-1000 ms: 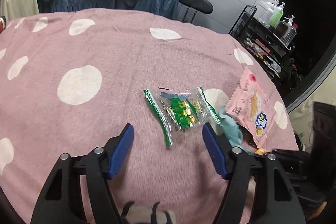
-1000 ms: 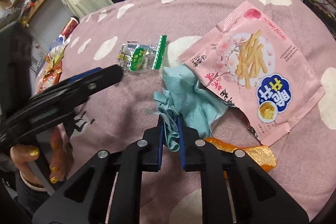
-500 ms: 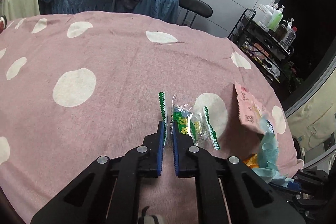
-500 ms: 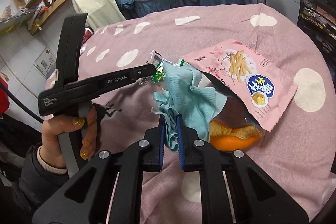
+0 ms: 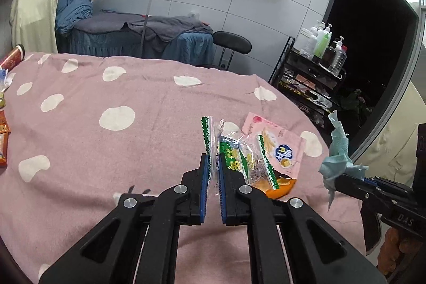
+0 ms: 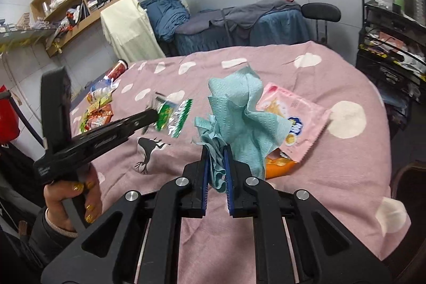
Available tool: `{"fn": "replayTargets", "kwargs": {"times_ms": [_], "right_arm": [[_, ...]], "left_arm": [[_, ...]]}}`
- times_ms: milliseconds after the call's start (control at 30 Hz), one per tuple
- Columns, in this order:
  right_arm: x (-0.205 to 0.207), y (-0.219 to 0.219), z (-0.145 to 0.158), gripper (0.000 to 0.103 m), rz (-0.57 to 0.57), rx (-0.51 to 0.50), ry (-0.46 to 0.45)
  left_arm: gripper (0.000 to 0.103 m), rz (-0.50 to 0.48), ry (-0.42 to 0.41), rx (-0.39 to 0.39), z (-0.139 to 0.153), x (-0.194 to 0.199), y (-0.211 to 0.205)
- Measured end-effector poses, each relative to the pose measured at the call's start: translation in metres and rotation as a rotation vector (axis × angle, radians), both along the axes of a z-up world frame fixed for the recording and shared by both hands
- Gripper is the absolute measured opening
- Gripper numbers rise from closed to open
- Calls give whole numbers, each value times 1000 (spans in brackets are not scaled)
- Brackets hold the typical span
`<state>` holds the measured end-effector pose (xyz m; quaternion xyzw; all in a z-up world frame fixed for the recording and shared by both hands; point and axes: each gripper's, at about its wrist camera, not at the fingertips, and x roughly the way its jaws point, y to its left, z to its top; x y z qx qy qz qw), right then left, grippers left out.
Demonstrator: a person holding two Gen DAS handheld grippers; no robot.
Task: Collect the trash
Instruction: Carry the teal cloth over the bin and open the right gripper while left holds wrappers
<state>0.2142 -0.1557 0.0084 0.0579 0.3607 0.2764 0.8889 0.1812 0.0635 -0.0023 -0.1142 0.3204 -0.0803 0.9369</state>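
While both grippers hang above the pink spotted bed cover (image 5: pixel 149 151):
Left gripper (image 5: pixel 212 164): pinched shut on clear green-edged wrapper (image 5: pixel 234 153), lifted, tipped down.
Right gripper (image 6: pixel 216 159): clamped on crumpled teal tissue (image 6: pixel 239 119), tipped down.
Past the fingers: pink snack bag (image 6: pixel 298 108) and orange peel (image 6: pixel 279 167) on the cover.
Left of the right fingers: hand (image 6: pixel 72 201) gripping the other handle.

Snack bag (image 5: pixel 277 148) blocks right, left clear
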Motion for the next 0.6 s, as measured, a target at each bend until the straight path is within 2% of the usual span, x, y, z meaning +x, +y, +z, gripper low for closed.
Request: {"fn": "replayTargets", "kwargs": {"times_ms": [200,433,600], "right_arm": [[-16,-40,6,12,-90,31,-21],[-34,-93,9,12,-231,25,-64],[-42,-131,4,12,-333,25,-59]], "left_arm": [[8,-49,-44,20,11,-18,-31],[8,-133,-65,0,16,-29,-72],[8,-193,-66,-9,14,-32,-102]]}}
